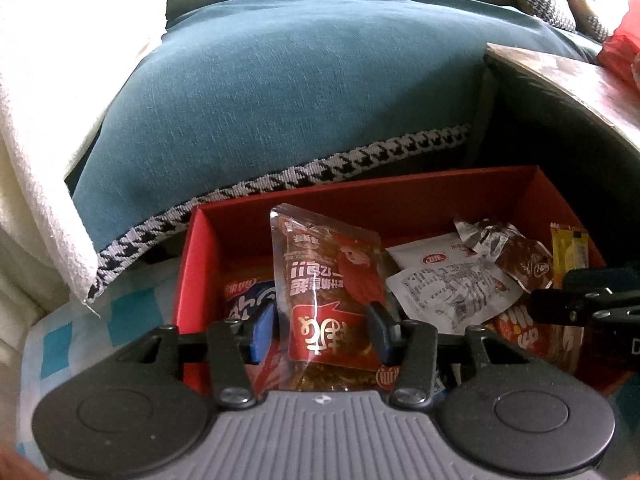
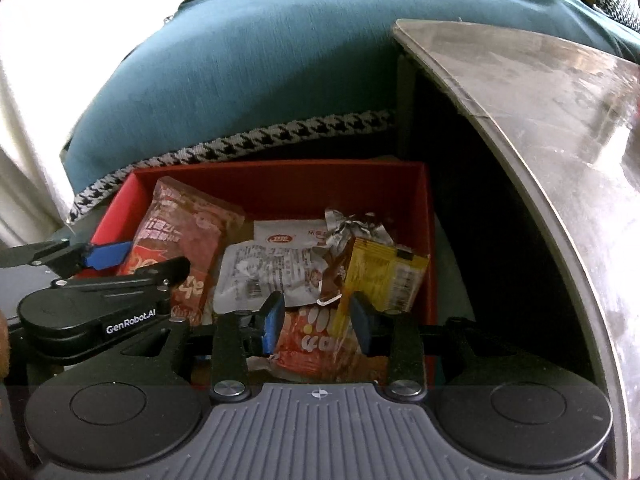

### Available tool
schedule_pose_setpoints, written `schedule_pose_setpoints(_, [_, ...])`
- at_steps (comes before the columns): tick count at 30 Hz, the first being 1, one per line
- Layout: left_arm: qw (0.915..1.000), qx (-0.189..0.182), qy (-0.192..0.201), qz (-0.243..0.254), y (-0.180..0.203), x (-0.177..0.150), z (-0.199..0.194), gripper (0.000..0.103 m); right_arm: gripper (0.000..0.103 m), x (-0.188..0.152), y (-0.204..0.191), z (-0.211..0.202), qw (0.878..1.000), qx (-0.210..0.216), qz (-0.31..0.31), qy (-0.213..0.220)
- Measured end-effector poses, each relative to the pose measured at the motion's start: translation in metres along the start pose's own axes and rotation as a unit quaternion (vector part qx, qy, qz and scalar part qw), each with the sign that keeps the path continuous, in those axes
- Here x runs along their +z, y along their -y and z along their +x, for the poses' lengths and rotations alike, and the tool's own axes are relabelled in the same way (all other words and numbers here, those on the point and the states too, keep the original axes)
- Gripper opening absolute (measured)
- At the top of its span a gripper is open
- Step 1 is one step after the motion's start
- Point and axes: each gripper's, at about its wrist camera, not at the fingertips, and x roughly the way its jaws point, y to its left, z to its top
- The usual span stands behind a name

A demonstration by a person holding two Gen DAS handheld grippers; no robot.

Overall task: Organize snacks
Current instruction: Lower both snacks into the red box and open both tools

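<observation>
A red box [image 1: 360, 196] [image 2: 280, 188] sits on the floor and holds several snack packets. My left gripper [image 1: 322, 328] hangs over its left half, its jaws set around a clear red-and-brown snack packet [image 1: 324, 280] that stands between the blue pads [image 1: 262, 330]; whether they press it I cannot tell. That packet also shows in the right wrist view [image 2: 180, 232]. My right gripper [image 2: 316, 322] is open over the right half, a yellow packet [image 2: 384, 280] leaning between its pads. A white packet [image 1: 444, 284] [image 2: 276, 272] and an orange-red packet [image 2: 312, 340] lie in the box.
A teal sofa cushion [image 1: 300, 92] with houndstooth trim lies right behind the box. A round table top [image 2: 560, 152] overhangs on the right, with dark space beneath. A white throw [image 1: 48, 140] drapes at the left. A blue checked mat [image 1: 60, 344] lies left of the box.
</observation>
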Motion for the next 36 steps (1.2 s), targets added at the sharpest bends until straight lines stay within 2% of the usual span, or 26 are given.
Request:
schedule_pose_setpoints(3, [1.0000, -0.003, -0.004, -0.005, -0.002, 0.000, -0.002, 0.049, 0.050, 0.000, -0.001, 0.000, 1.000, 0.001, -0.002, -0.002])
schedule_pose_setpoints(5, [0.9999, -0.005, -0.006, -0.011, -0.004, 0.000, -0.004, 0.049, 0.060, -0.002, -0.001, -0.001, 1.000, 0.004, -0.004, -0.003])
schedule_pose_setpoints(11, [0.9999, 0.009, 0.006, -0.005, -0.002, 0.001, -0.019, 0.059, 0.073, -0.003, -0.005, -0.006, 1.000, 0.011, -0.009, 0.000])
schedule_pose_setpoints(15, [0.9999, 0.008, 0.014, -0.001, 0.000, 0.003, -0.031, 0.062, 0.073, -0.002, -0.005, -0.010, 1.000, 0.013, -0.009, 0.005])
schedule_pose_setpoints(22, [0.9995, 0.027, 0.018, 0.000, 0.000, 0.003, -0.040, 0.068, 0.076, 0.000, -0.003, -0.016, 1.000, 0.009, -0.001, 0.014])
schedule_pose_setpoints(25, [0.9993, 0.033, 0.018, -0.002, -0.002, 0.002, -0.044, 0.068, 0.086, 0.000, -0.001, -0.020, 1.000, 0.009, 0.003, 0.017])
schedule_pose_setpoints(36, [0.9992, 0.029, 0.009, -0.025, -0.010, -0.015, -0.075, 0.070, 0.086, -0.016, -0.011, -0.045, 0.999, 0.016, 0.005, 0.028])
